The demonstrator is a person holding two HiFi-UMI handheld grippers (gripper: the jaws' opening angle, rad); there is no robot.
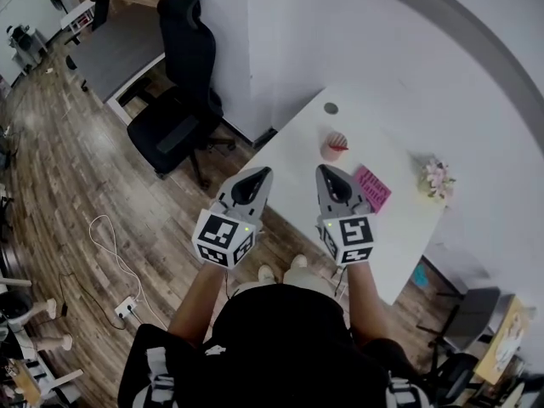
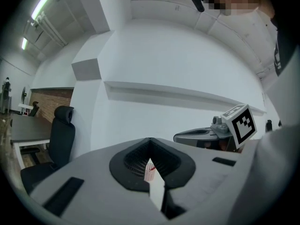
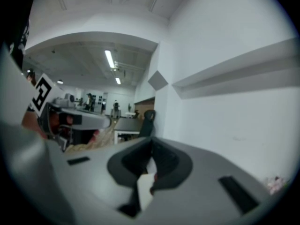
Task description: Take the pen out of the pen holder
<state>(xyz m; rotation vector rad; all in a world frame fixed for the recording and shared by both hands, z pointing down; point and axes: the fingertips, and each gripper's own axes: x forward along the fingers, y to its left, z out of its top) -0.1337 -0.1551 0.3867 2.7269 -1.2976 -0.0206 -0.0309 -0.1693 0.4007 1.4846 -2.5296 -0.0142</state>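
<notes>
A pinkish pen holder (image 1: 333, 147) with a red pen (image 1: 339, 146) sticking out stands on the white table (image 1: 297, 155). Both grippers hover at the table's near edge, short of the holder and apart from it. My left gripper (image 1: 261, 173) is shut and empty, down-left of the holder. Shut too is my right gripper (image 1: 324, 171), with nothing held, just below the holder. In the left gripper view the holder (image 2: 149, 170) shows through the window between the closed jaws of the left gripper (image 2: 150, 139). The right gripper view shows the right gripper (image 3: 151, 139) with jaws together.
A pink notebook (image 1: 372, 187) lies right of the holder, and a small flower bunch (image 1: 438, 177) stands further right. A round cable grommet (image 1: 331, 108) sits at the table's far side. A black office chair (image 1: 183, 100) stands on the wooden floor to the left.
</notes>
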